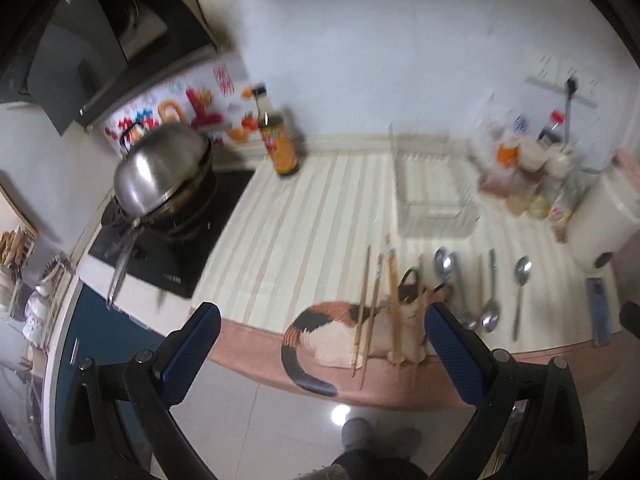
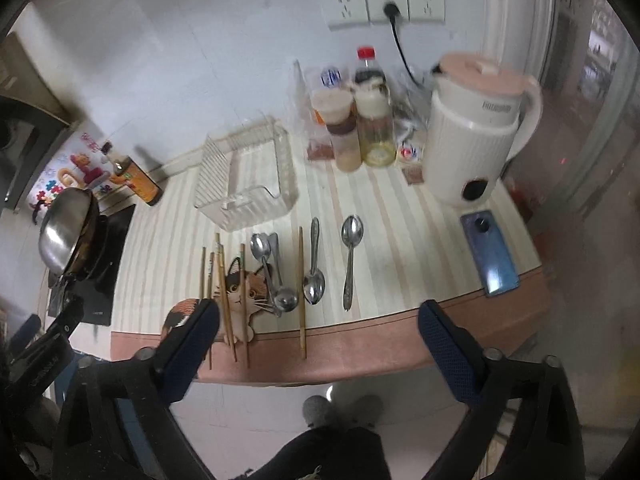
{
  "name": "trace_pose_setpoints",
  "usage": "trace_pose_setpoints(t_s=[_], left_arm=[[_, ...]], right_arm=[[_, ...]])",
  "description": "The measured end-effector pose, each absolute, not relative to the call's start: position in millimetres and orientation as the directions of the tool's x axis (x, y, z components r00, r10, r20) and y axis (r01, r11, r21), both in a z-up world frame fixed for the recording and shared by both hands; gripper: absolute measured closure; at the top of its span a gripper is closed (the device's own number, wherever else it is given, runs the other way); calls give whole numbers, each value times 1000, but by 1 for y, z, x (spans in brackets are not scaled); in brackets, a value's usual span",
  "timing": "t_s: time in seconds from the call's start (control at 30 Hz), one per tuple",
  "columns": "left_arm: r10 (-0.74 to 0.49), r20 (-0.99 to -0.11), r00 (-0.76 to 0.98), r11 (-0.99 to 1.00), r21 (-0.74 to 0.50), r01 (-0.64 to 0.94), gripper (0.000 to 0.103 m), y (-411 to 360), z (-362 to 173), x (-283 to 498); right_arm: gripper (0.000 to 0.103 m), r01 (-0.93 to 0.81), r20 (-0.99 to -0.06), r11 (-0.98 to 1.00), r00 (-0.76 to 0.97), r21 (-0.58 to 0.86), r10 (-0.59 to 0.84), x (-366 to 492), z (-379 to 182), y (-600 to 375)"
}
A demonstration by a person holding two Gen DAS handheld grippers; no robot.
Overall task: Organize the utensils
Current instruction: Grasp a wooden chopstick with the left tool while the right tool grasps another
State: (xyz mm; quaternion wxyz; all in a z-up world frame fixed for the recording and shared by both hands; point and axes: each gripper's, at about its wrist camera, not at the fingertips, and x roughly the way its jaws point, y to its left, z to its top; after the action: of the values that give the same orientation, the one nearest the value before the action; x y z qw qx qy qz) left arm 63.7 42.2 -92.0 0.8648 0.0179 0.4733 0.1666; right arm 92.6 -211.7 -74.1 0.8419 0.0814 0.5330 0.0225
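Both hand-held grippers hang above the front edge of the striped worktop [image 2: 400, 208], pointing steeply down at it. The left hand-held gripper [image 1: 320, 344] has its jaws spread wide with nothing between them. The right hand-held gripper [image 2: 318, 340] also stands wide and holds nothing.

The utensils lie in a loose row near the front edge. Several wooden chopsticks [image 2: 224, 288] rest across a cat-shaped mat [image 2: 244, 292], their ends sticking out past the worktop's edge. Just right of them lies a cluster of spoons [image 2: 272, 276], then a single chopstick [image 2: 302, 292], then two more spoons [image 2: 350, 256] side by side but apart.

Behind the row stands a clear plastic basket [image 2: 248, 176], empty. Further right are a white jug [image 2: 476, 136] and a blue phone [image 2: 490, 252]. A wok [image 1: 168, 172] sits on the stove at the left.
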Motion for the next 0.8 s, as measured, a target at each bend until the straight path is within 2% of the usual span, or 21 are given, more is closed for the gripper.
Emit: trace_pose_setpoints(t_s=[0.03, 0.1, 0.17, 0.2, 0.23, 0.4, 0.5, 0.73, 0.8], left_arm=[[310, -822, 477, 941, 195, -276, 0, 45, -102, 68], [303, -852, 427, 941, 196, -277, 0, 53, -126, 80], [293, -879, 377, 941, 195, -277, 1, 62, -150, 90], [275, -897, 345, 944, 184, -273, 5, 68, -166, 97], [260, -910, 322, 947, 175, -271, 8, 69, -177, 102], [149, -970, 193, 974, 110, -200, 45, 78, -243, 130], [102, -986, 135, 984, 80, -161, 52, 81, -274, 143], [45, -997, 55, 993, 39, -114, 53, 89, -323, 170], [32, -998, 47, 994, 27, -102, 62, 89, -330, 176]], right_arm=[[24, 41, -901, 986, 412, 164, 133, 98, -87, -210], [43, 27, -918, 986, 369, 167, 145, 107, -111, -208], [51, 20, -928, 985, 339, 173, 156, 112, -132, -204], [54, 22, -933, 985, 323, 172, 156, 115, -144, -202], [55, 27, -939, 984, 305, 176, 160, 118, -153, -200], [56, 56, -962, 977, 197, 204, 189, 137, -213, -190], [56, 75, -975, 978, 115, 197, 188, 147, -250, -176], [57, 75, -997, 994, 7, 83, 83, 162, -314, -146], [61, 64, -999, 997, -11, 52, 53, 164, -327, -138]])
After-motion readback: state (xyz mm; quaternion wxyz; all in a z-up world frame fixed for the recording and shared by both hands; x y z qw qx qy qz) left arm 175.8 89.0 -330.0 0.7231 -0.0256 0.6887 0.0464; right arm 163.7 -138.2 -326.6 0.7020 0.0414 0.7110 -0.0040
